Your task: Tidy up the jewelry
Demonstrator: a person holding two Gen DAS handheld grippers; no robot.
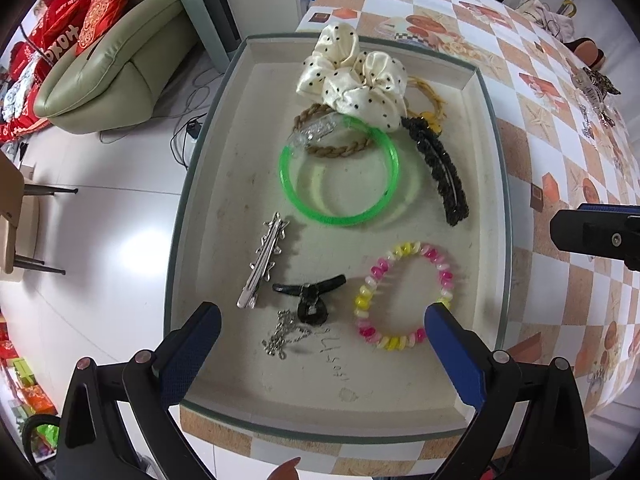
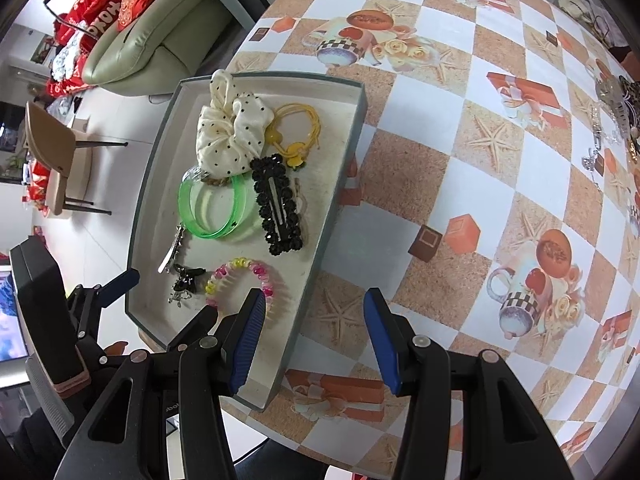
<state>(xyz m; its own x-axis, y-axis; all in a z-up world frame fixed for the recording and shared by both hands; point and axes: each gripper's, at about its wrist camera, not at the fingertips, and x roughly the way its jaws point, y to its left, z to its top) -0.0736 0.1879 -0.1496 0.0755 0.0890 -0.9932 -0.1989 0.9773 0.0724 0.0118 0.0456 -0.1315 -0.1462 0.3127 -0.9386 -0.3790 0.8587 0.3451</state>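
Note:
A grey tray [image 1: 208,160] at the table's corner holds a cream dotted scrunchie [image 1: 352,76], a green bangle [image 1: 340,176], a black beaded clip [image 1: 440,172], a silver clip [image 1: 264,260] and a pink-yellow spiral tie [image 1: 404,296]. My left gripper [image 1: 324,320] hangs over the tray's near end, open wide. A small black claw clip [image 1: 310,300] and a silver chain [image 1: 284,336] lie loose on the tray floor between its fingers. My right gripper [image 2: 314,300] is open and holds nothing, above the tray's right rim [image 2: 320,248].
More jewelry lies in a pile [image 2: 616,112] at the far right of the patterned tablecloth [image 2: 460,140]. The tray sits near the table's edge, with white floor, a sofa [image 1: 120,60] and a chair [image 2: 60,160] beyond.

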